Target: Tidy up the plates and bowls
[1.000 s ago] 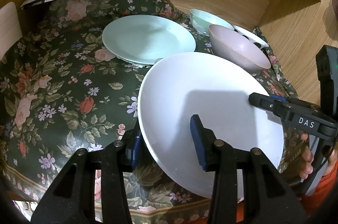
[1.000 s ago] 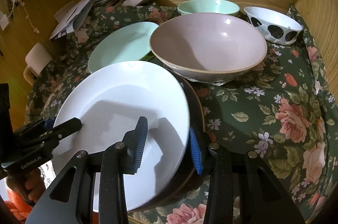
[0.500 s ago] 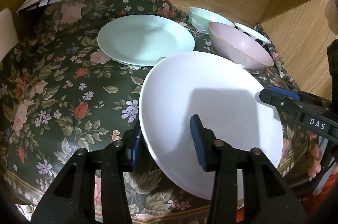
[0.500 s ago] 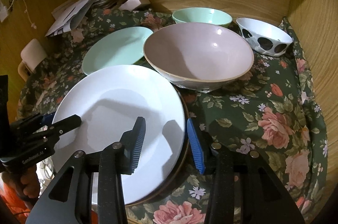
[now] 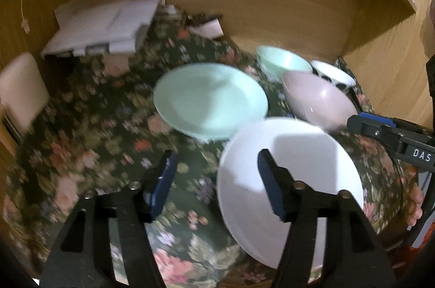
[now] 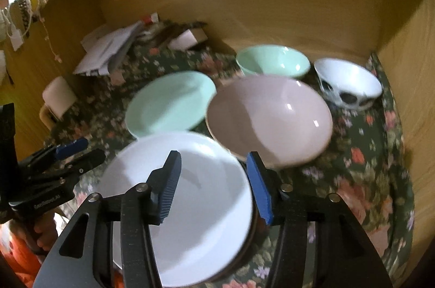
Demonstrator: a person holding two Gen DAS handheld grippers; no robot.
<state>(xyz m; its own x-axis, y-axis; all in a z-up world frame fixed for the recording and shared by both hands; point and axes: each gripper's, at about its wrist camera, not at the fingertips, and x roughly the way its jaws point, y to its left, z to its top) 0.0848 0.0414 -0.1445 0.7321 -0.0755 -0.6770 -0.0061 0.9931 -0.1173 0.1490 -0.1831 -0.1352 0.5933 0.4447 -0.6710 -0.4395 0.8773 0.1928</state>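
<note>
1. Floral cloth covers the tabletop (image 5: 81,152), boxed in by wood panels with coloured notes.
2. Both claws hang over the white plate (image 6: 190,206), which sits at the near edge on a darker plate (image 6: 251,231) showing only as a rim.
3. Left claw (image 5: 214,179): jaws opening, one finger over the cloth and one over the plate, gripping nothing.
4. Right claw (image 6: 214,184): jaws opening astride the plate's right rim, not pressing it.
5. Step in hand, by my reading: the white plate has just been stacked and let go.
6. Next likely calls for the mint plate (image 5: 209,100), just behind, or nesting the pink bowl (image 6: 269,119), mint bowl (image 6: 272,61) and spotted bowl (image 6: 348,84).
</note>
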